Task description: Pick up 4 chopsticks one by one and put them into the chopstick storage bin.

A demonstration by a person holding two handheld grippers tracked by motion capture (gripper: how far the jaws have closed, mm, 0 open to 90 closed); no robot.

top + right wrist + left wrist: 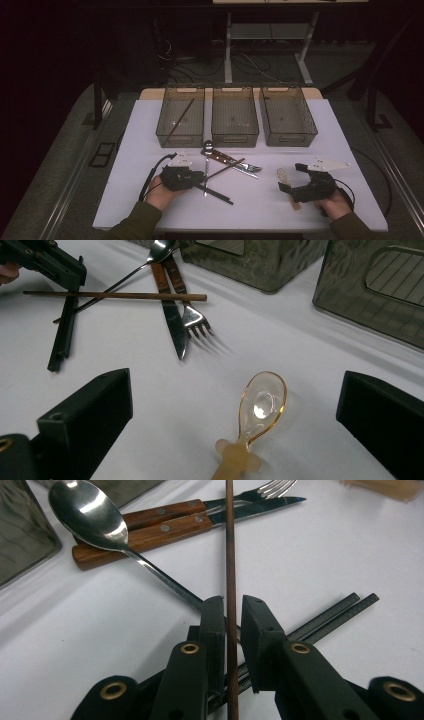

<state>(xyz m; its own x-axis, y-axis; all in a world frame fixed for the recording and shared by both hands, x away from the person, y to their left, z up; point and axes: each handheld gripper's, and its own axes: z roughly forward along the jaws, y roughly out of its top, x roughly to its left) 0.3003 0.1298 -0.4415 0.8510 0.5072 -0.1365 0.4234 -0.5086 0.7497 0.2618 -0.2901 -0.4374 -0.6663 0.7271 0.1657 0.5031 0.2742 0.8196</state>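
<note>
My left gripper [232,610] straddles a thin brown chopstick [230,545] that runs straight up between its jaws, with a slim gap on either side. Beneath it lie two black chopsticks [330,615] and the handle of a metal spoon [90,512]. From above, the left gripper [200,179] sits at the near left end of the brown chopstick [227,169]. My right gripper [237,387] stands wide open on the table, around the bowl of a translucent amber spoon [261,402] without touching it. The right gripper [290,177] rests at the near right.
A wooden-handled knife [150,537] and fork [192,317] lie crossed under the brown chopstick. Three smoky plastic bins stand in a row at the back; the left bin [180,137] holds one brown chopstick [181,119], beside the middle bin [235,136] and right bin [288,137].
</note>
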